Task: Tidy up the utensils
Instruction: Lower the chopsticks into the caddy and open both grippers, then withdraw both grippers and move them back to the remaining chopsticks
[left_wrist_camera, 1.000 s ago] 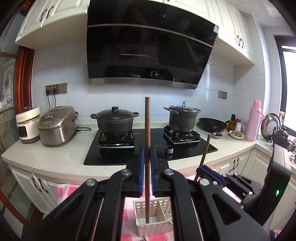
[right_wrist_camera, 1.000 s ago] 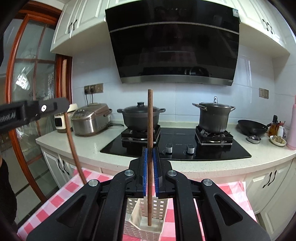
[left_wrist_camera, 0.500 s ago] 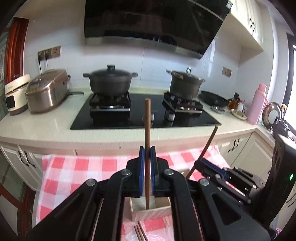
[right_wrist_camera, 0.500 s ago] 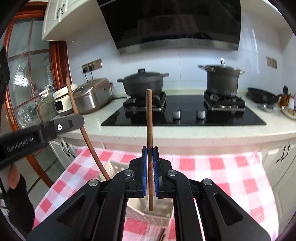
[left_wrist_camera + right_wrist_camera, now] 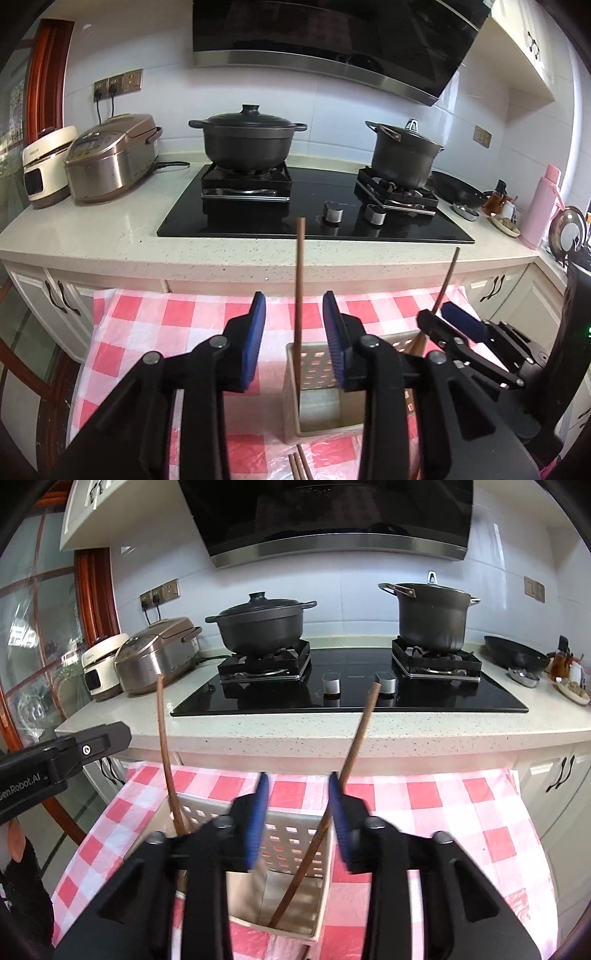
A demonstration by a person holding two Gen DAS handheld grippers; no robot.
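Standing over a white slotted utensil basket [image 5: 314, 369] on the red-checked table [image 5: 147, 325], the left tongs [image 5: 297, 328] have just been opening, and their blue pads now stand apart on either side of a brown chopstick [image 5: 299, 280] that stands nearly upright in the basket without touching them. Seen from the right wrist, the right tongs [image 5: 297, 808] have likewise just been opening, and a second chopstick [image 5: 354, 746] leans to the right between their parted pads with its lower end in a basket compartment. More chopsticks [image 5: 297, 465] lie on the cloth just in front of the basket.
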